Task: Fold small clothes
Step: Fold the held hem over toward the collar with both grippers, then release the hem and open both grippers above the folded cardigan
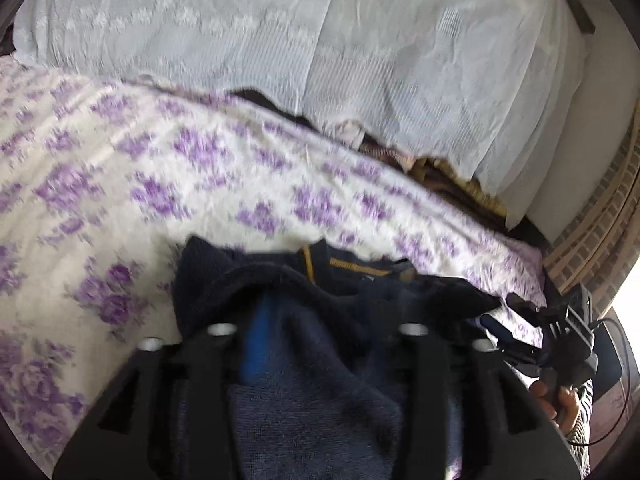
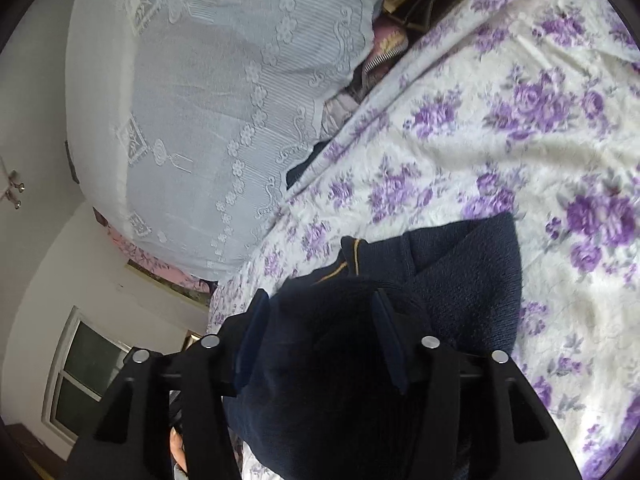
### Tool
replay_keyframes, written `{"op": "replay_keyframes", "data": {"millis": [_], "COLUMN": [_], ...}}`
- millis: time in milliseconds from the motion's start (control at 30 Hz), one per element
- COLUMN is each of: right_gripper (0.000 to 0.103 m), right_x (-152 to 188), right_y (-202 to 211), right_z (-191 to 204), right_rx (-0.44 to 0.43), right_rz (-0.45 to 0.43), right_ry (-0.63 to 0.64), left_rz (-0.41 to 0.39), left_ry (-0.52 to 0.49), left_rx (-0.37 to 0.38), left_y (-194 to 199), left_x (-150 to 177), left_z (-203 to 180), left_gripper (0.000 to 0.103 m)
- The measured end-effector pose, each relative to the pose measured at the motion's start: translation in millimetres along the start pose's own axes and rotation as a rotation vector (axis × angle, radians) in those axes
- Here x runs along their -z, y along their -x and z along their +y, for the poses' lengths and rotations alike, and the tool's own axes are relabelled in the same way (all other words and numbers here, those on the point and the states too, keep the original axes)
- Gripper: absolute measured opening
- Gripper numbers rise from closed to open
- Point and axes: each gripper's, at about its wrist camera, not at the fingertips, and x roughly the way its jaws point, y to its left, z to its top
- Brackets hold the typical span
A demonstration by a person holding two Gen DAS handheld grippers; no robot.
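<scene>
Standing apart over dark knit, the fingers of the left gripper (image 1: 320, 320) have cloth bunched between them, but I can't make out the pads pressing on it; the jaws look half-spread, loosened rather than pinching. The right gripper (image 2: 316, 336) reads the same: its two blue pads sit either side of a dark hump of the same fabric, with slack showing at each pad, so I'd call it spread around the cloth, not clamped.

What they straddle is the navy sweater (image 2: 460, 280), a small fleecy garment with a mustard-yellow line of trim near its collar. It lies on the purple-flowered bedsheet (image 2: 500, 140), close to the near edge, doubled into a thick, rumpled bundle with one layer lapped over another.

My judgement is that a fold has been laid down and both grippers are letting go of it. The bundle is lumpy and its edges don't line up, so smoothing, and possibly another fold, seems left to do. Whether other clothes wait I can't tell; no pile shows.

As for containers, I see no basket, box or drawer. Farther out a white lace cover (image 1: 280, 40) drapes over something bulky, with dark and striped odds wedged in the gap beside the sheet.
</scene>
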Motion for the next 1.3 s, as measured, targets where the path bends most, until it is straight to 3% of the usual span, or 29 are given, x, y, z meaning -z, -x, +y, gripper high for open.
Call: {"op": "replay_keyframes", "data": {"millis": [100, 233, 300, 400, 433, 500, 567, 600, 633, 667, 800, 933, 1033, 1133, 1267, 1300], "right_gripper": [0.056, 0.046, 0.039, 0.036, 0.036, 0.036, 0.036, 0.024, 0.006, 0.0, 0.002, 0.005, 0.006, 0.006, 0.006, 0.01], "right_x": [1, 5, 7, 6, 4, -1, -3, -2, 0, -1, -2, 0, 5, 20, 47, 56], "right_y": [7, 8, 3, -17, -27, -56, -77, -81, -82, -80, -74, -63, -46, -39, -38, -41], "right_z": [2, 21, 35, 55, 59, 56, 37, 23, 3, -5, 4, 19, 44, 60, 77, 78], "right_rx": [0.006, 0.038, 0.042, 0.006, -0.001, -0.003, 0.084, 0.14, 0.177, 0.176, 0.192, 0.15, 0.137, 0.134, 0.152, 0.202], "right_rz": [-0.021, -0.03, -0.017, 0.037, 0.069, 0.143, 0.171, 0.153, 0.143, 0.139, 0.122, 0.098, 0.072, 0.115, 0.193, 0.231], "right_ry": [0.016, 0.117, 0.173, 0.207, 0.209, 0.156, 0.082, 0.052, 0.006, -0.015, 0.044, 0.099, 0.191, 0.237, 0.312, 0.344], "left_rz": [-0.043, 0.014, 0.035, 0.034, 0.044, 0.085, 0.175, 0.26, 0.302, 0.282, 0.235, 0.155, 0.142, 0.164, 0.18, 0.192], "left_ry": [-0.033, -0.055, -0.044, -0.041, -0.069, -0.134, -0.174, -0.176, -0.145, -0.116, -0.145, -0.073, -0.039, -0.077, -0.223, -0.238], "left_rx": [-0.053, -0.132, -0.122, -0.054, -0.062, -0.155, -0.311, -0.422, -0.427, -0.405, -0.432, -0.365, -0.34, -0.291, -0.381, -0.411], "left_y": [10, -1, -5, -5, -9, -25, -57, -83, -96, -97, -85, -46, -20, -7, -7, -8], "left_x": [-1, 0, 0, -4, -7, -12, -15, -11, -7, -6, -4, -1, 3, 16, 43, 49], "left_z": [-5, -3, -1, -9, -17, -29, -28, -15, -2, 5, -3, 4, 8, -4, -35, -36], "left_gripper": [0.068, 0.068, 0.068, 0.068, 0.068, 0.073, 0.074, 0.077, 0.08, 0.083, 0.082, 0.082, 0.081, 0.081, 0.084, 0.088]}}
